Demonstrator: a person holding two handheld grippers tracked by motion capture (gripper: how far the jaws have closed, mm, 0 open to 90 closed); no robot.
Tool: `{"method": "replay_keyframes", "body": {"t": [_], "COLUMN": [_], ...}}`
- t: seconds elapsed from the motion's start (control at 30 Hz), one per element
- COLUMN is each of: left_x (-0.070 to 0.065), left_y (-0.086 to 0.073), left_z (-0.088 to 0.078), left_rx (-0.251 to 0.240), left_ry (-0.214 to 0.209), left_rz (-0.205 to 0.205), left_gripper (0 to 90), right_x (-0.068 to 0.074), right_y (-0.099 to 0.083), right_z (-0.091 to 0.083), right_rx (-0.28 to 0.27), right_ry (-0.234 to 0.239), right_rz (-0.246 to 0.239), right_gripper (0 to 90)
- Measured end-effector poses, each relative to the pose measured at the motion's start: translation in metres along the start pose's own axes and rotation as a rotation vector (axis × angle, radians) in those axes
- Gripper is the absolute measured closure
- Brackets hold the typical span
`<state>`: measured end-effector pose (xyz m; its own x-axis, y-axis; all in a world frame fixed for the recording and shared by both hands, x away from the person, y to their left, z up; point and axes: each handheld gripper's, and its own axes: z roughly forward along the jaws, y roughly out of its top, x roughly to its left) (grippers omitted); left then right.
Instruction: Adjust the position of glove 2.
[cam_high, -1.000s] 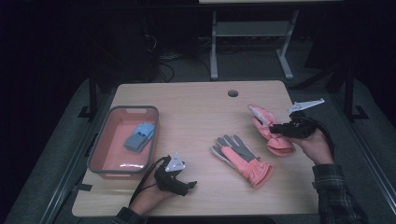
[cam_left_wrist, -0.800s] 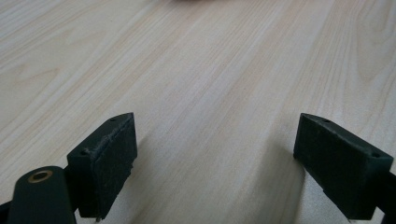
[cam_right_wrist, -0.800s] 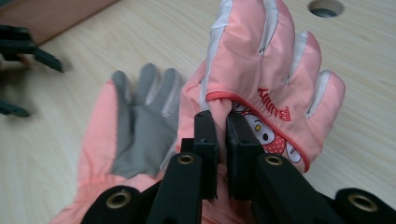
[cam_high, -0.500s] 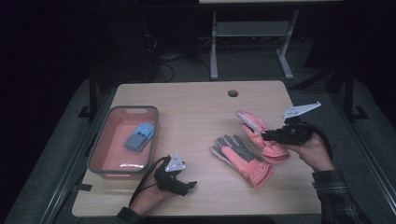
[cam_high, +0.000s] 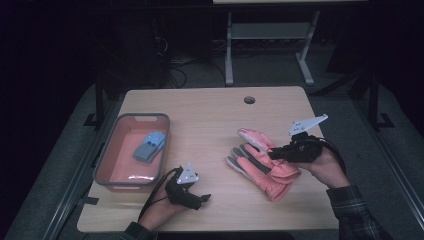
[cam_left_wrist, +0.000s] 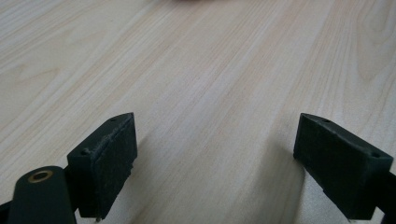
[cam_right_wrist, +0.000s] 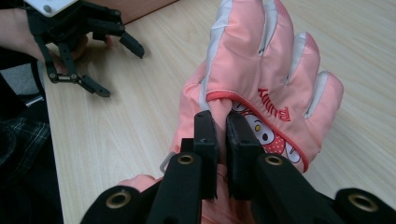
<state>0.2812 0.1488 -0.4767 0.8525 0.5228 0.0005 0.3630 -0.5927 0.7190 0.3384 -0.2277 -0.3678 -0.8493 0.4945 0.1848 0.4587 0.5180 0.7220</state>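
Note:
A pink glove (cam_high: 256, 141) with a cartoon print hangs from my right gripper (cam_high: 274, 154), which is shut on a fold of its fabric near the cuff. In the right gripper view the jaws pinch that fold (cam_right_wrist: 223, 108) and the glove's fingers (cam_right_wrist: 266, 51) spread away over the table. It partly overlaps a second pink glove with grey fingers (cam_high: 241, 164) lying flat at the table's middle right. My left gripper (cam_high: 202, 199) rests near the front edge, open, with bare wood between its pads (cam_left_wrist: 112, 158).
A pink tray with a grey rim (cam_high: 107, 155) stands at the left and holds a blue object (cam_high: 149, 146). A round cable hole (cam_high: 249, 99) sits near the table's far edge. The wooden tabletop (cam_high: 210, 120) stretches between tray and gloves.
My right gripper has carried the pink glove leftward and slightly up, from the table's right edge onto the second glove. The left gripper has stayed where it was.

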Motion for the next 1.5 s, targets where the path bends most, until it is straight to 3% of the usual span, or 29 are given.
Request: {"method": "replay_keyframes", "body": {"t": [0.23, 0.67, 0.77, 0.9, 0.97, 1.07, 1.23, 1.37, 1.5], "left_x": [0.000, 0.000, 0.000, 0.000, 0.000, 0.000, 0.000, 0.000, 0.000], "left_y": [0.000, 0.000, 0.000, 0.000, 0.000, 0.000, 0.000, 0.000, 0.000], "left_z": [0.000, 0.000, 0.000, 0.000, 0.000, 0.000, 0.000, 0.000, 0.000], "left_rx": [0.000, 0.003, 0.002, 0.000, 0.000, 0.001, 0.003, 0.000, -0.002], "left_ry": [0.000, 0.000, 0.000, 0.000, 0.000, 0.002, 0.006, 0.005, 0.004], "left_rz": [-0.001, 0.000, 0.001, -0.001, 0.000, 0.000, -0.011, -0.011, -0.007], "left_gripper": [12.8, 12.8, 12.7, 12.7, 12.7, 12.8, 14.3, 14.8, 14.6], "right_x": [0.005, 0.009, 0.009, 0.010, 0.009, 0.001, -0.016, -0.032, -0.038], "right_y": [0.001, -0.001, 0.000, 0.003, 0.003, -0.001, -0.022, -0.049, -0.070], "right_z": [0.011, 0.038, 0.039, 0.026, 0.018, 0.005, -0.011, -0.012, -0.005], "right_rx": [0.039, 0.121, 0.114, 0.057, 0.020, -0.020, -0.053, -0.040, 0.011], "right_ry": [0.024, 0.041, 0.042, 0.016, 0.001, -0.036, -0.108, -0.140, -0.154], "right_rz": [-0.032, -0.044, -0.047, -0.031, -0.019, 0.015, 0.076, 0.129, 0.161], "right_gripper": [84.2, 82.0, 72.8, 55.9, 54.0, 57.5, 73.1, 88.5, 90.0]}}
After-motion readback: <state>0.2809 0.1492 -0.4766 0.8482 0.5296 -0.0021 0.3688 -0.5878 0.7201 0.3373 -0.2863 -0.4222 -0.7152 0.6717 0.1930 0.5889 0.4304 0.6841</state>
